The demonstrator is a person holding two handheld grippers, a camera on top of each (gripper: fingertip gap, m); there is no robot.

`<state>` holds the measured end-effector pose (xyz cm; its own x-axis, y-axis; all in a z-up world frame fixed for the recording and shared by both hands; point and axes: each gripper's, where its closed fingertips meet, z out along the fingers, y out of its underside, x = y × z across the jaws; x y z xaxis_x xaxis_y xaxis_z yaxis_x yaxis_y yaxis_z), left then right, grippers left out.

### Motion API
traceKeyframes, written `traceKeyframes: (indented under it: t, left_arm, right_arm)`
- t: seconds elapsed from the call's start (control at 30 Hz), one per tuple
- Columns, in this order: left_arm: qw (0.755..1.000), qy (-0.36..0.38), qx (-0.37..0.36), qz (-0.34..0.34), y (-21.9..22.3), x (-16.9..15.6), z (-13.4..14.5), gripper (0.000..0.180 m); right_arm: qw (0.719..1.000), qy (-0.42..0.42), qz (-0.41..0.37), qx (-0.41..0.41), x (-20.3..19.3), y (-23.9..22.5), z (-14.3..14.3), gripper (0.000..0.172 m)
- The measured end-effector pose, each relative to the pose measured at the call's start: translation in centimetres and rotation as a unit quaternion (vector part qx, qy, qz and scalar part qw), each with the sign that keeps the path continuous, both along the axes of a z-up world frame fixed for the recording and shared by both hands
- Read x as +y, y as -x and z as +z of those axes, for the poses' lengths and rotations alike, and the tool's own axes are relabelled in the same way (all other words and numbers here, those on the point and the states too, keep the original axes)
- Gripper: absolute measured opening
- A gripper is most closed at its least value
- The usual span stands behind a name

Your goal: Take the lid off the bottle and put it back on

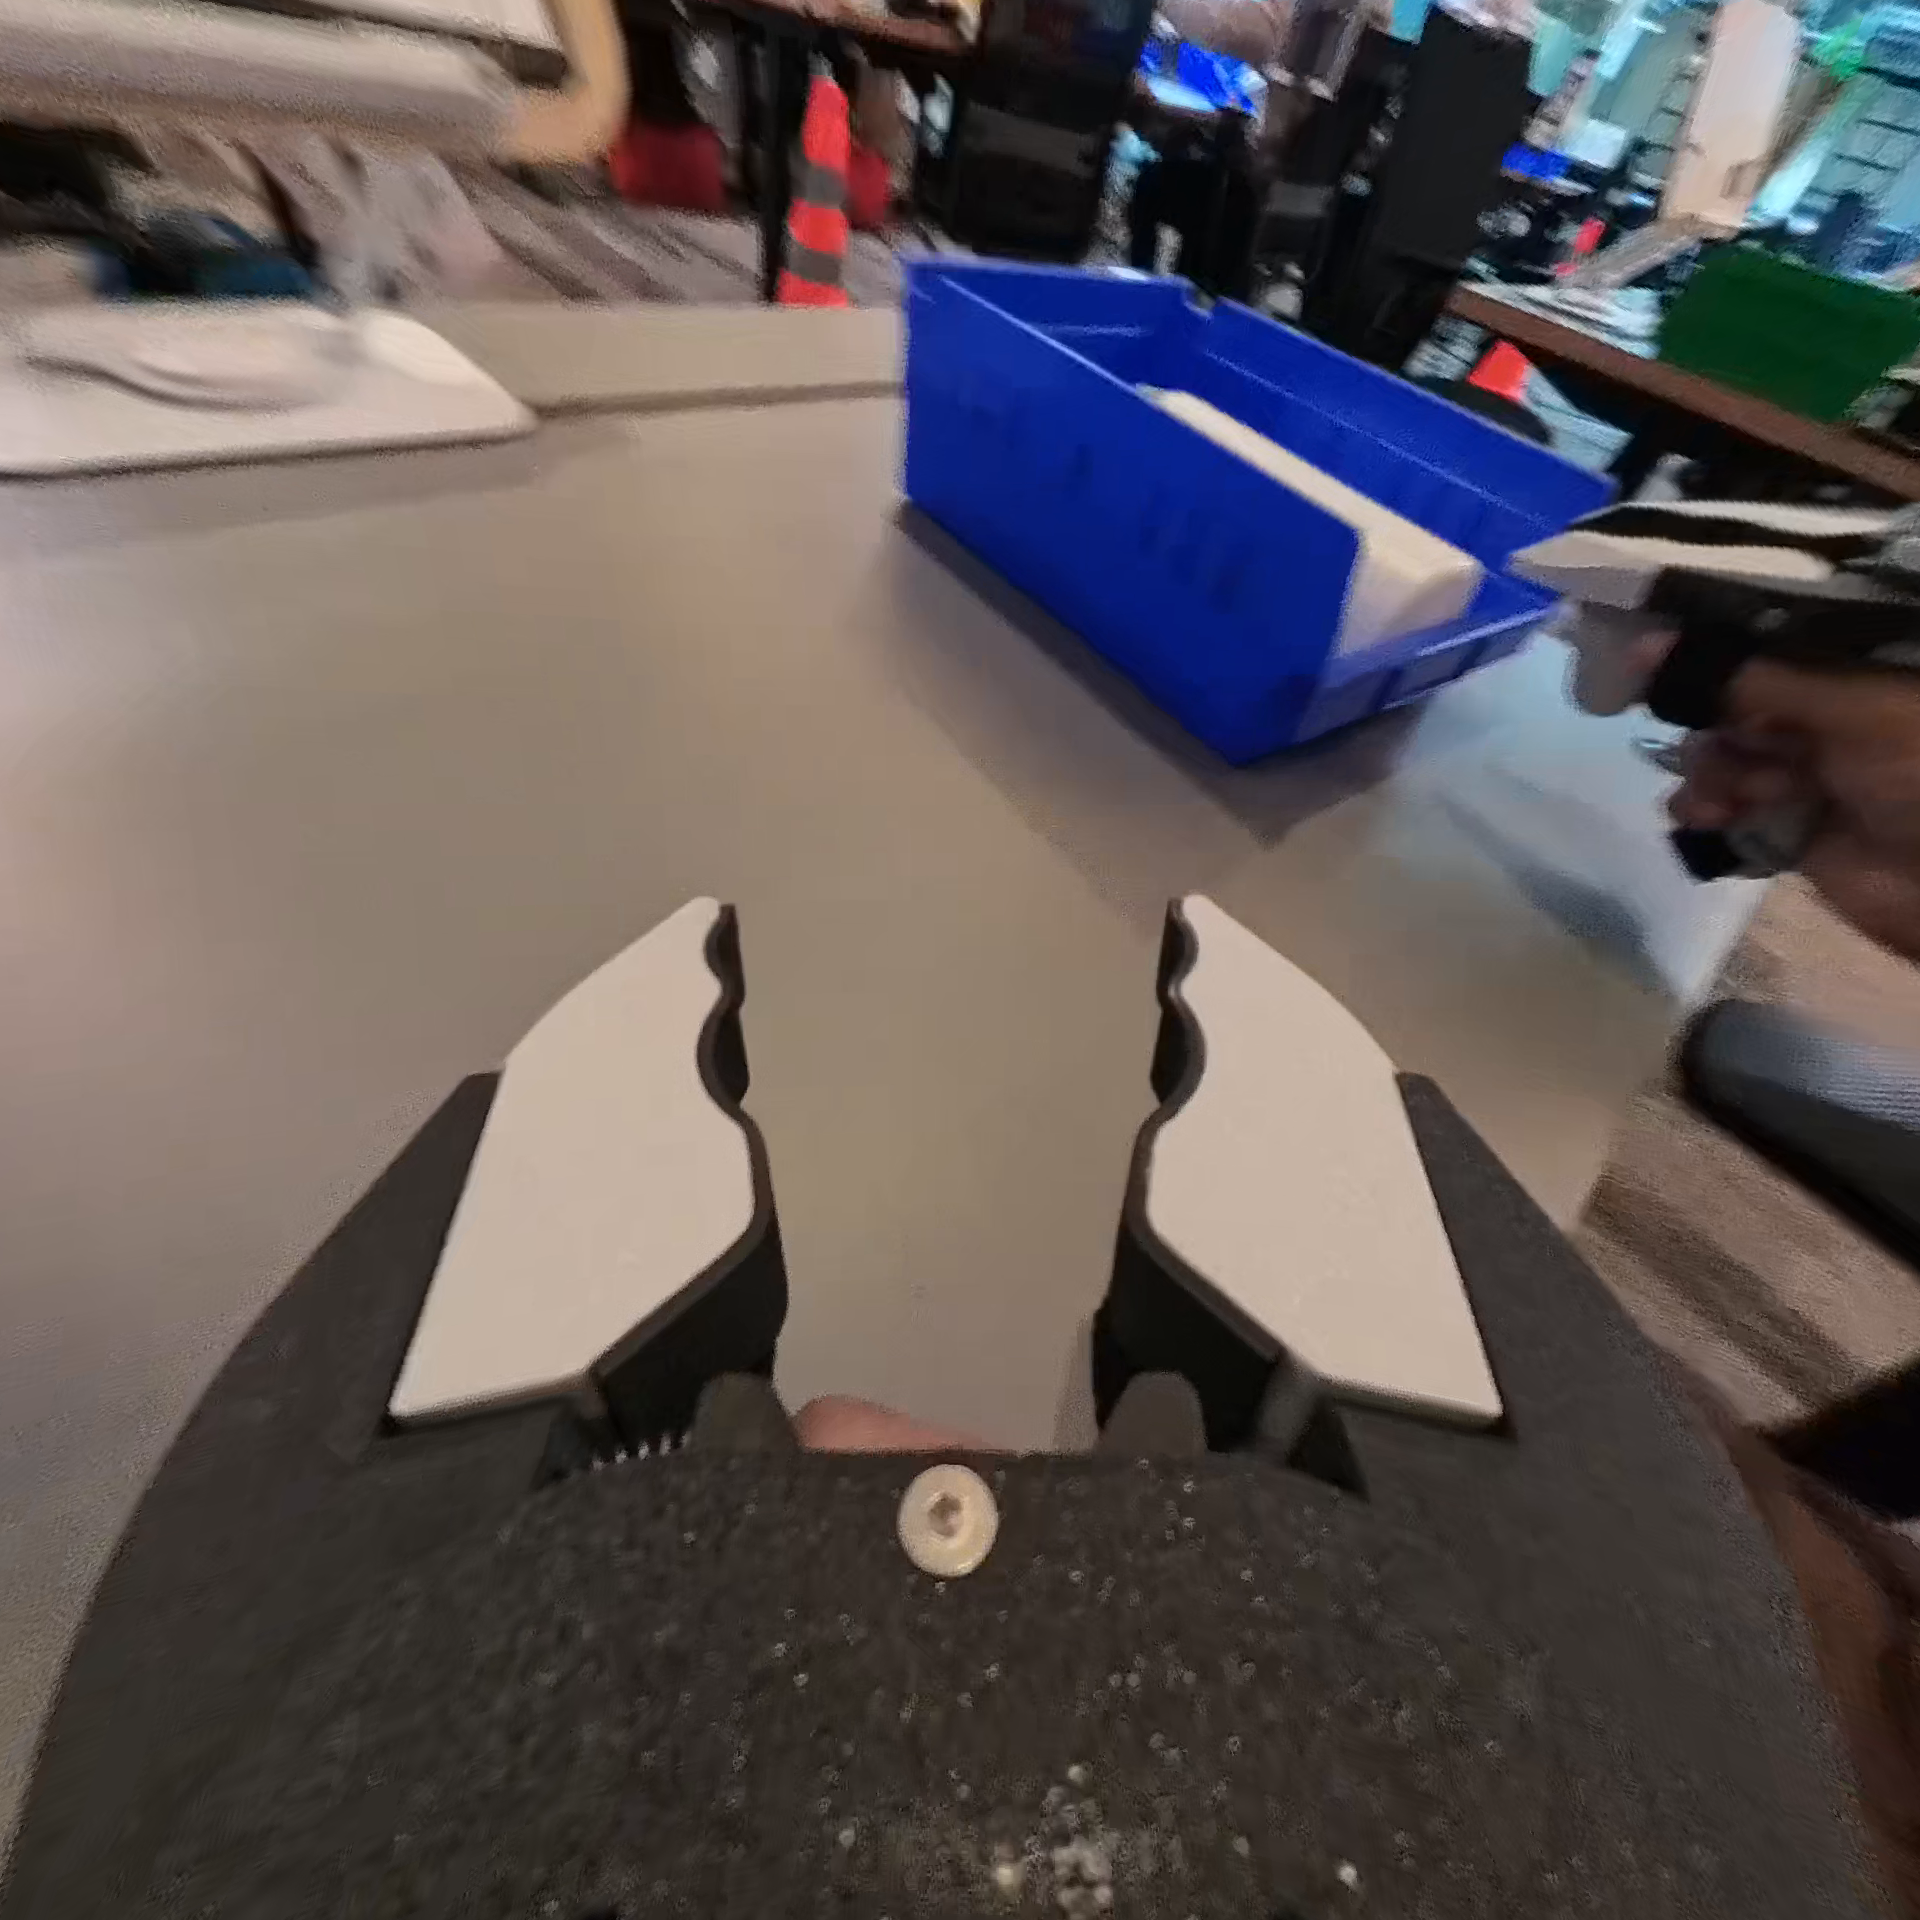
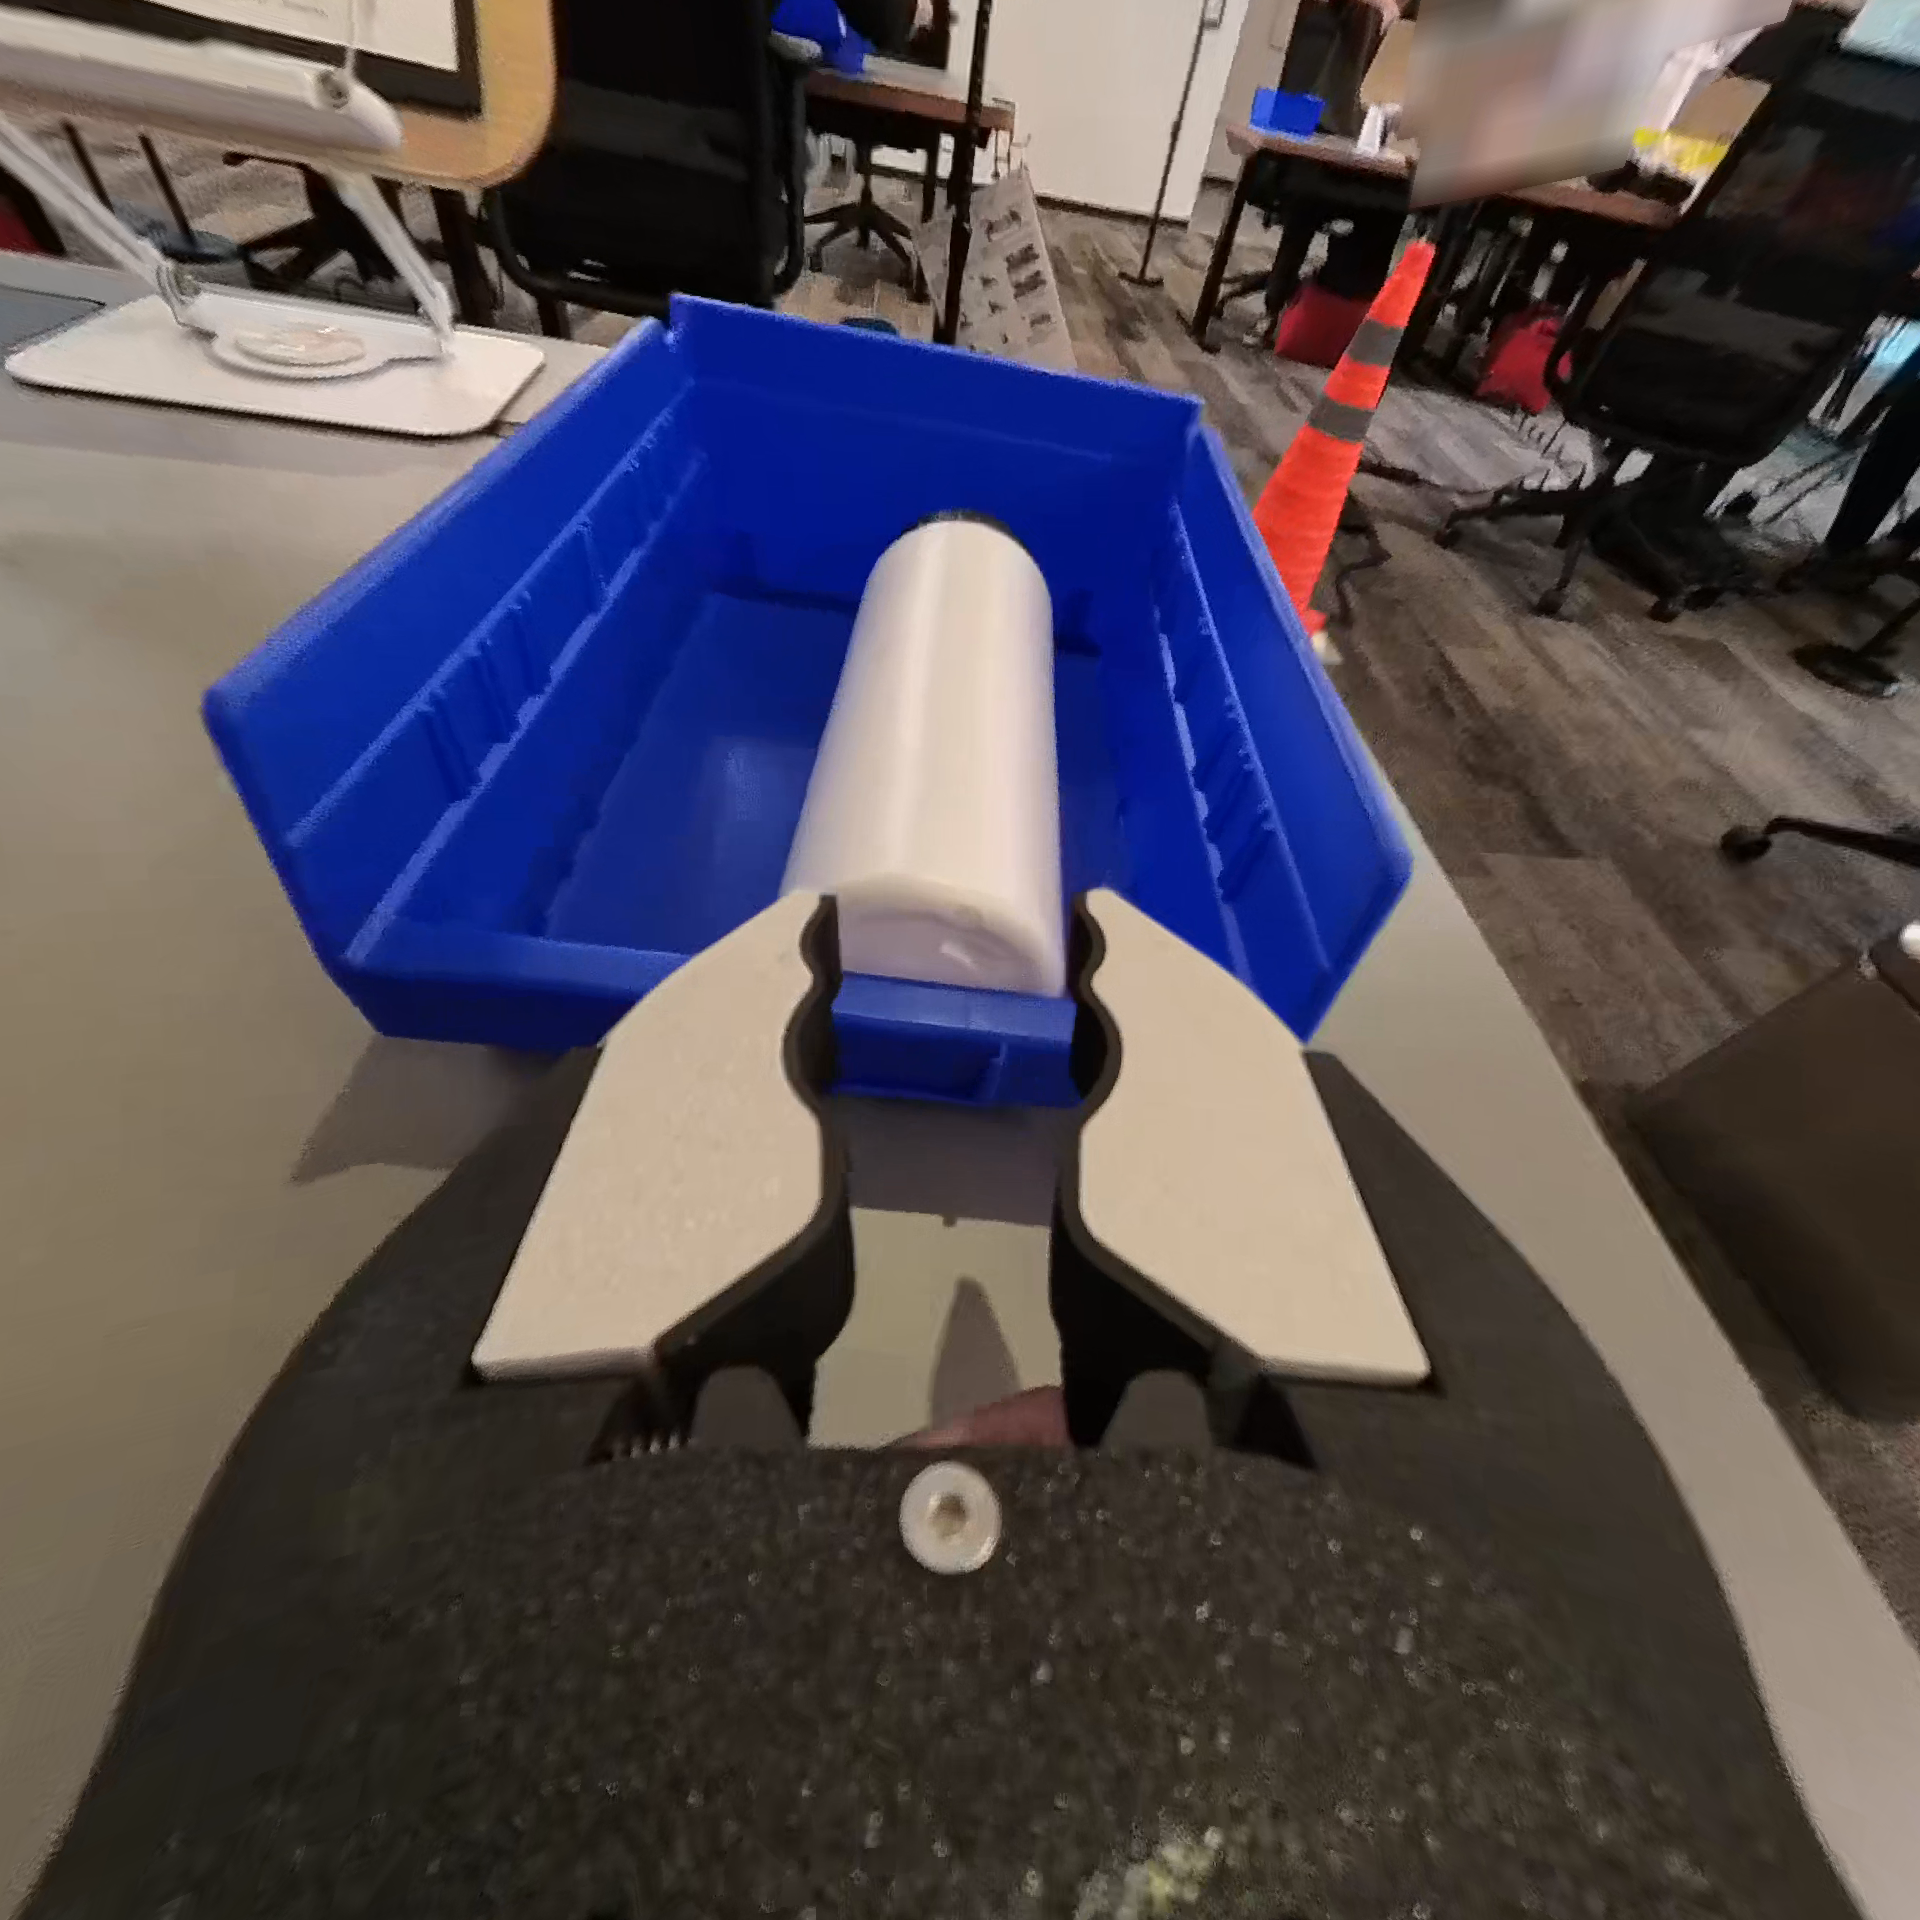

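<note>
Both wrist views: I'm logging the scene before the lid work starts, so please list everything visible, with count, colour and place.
Bin: one, blue, on the table.
Bottle: one, white, lying in the bin; dark end farthest from the right gripper.
Table: one, grey, under both grippers.
Stand: one, white, far left on the table.
Traffic cone: one, orange, on the floor behind the bin.
Left gripper: open, empty, over bare table.
Right gripper: open, short of the bin, aimed at the bottle's near end.

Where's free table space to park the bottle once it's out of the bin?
Bare grey table left of the blue bin, from the white stand base down to the left gripper. Right of the bin is tight: table edge and the right gripper.
</note>
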<state>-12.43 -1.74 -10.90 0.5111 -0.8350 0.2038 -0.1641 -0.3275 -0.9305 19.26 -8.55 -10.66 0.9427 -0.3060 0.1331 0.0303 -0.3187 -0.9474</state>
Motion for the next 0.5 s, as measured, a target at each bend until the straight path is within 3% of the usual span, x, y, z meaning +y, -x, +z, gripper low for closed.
traceKeyframes:
  t: [0.13, 0.3, 0.33, 0.4, 0.5]
  left_arm:
    - [0.999, 0.015, 0.038, -0.031, -10.1, -1.1, 0.4, 0.077]
    - [0.995, 0.022, 0.093, 0.012, -21.2, 0.3, -1.3, 0.066]
    - [0.994, 0.031, 0.103, 0.019, -22.4, 0.6, -2.1, 0.060]
    - [0.991, 0.047, 0.114, 0.058, -23.1, 1.3, -3.0, 0.025]
    - [0.983, 0.038, 0.120, 0.135, -21.5, 2.6, -3.0, 0.011]
  right_arm:
    - [0.998, -0.011, -0.042, 0.046, -0.8, -2.7, 0.0, 0.058]
    - [0.993, -0.031, -0.102, 0.041, -2.4, -6.3, 0.4, 0.062]
    - [0.992, -0.031, -0.106, 0.054, -2.5, -6.6, 0.1, 0.062]
    - [0.990, -0.016, -0.108, 0.086, -2.2, -6.9, -1.2, 0.062]
    - [0.989, 0.001, -0.107, 0.105, -1.7, -6.5, -2.3, 0.055]
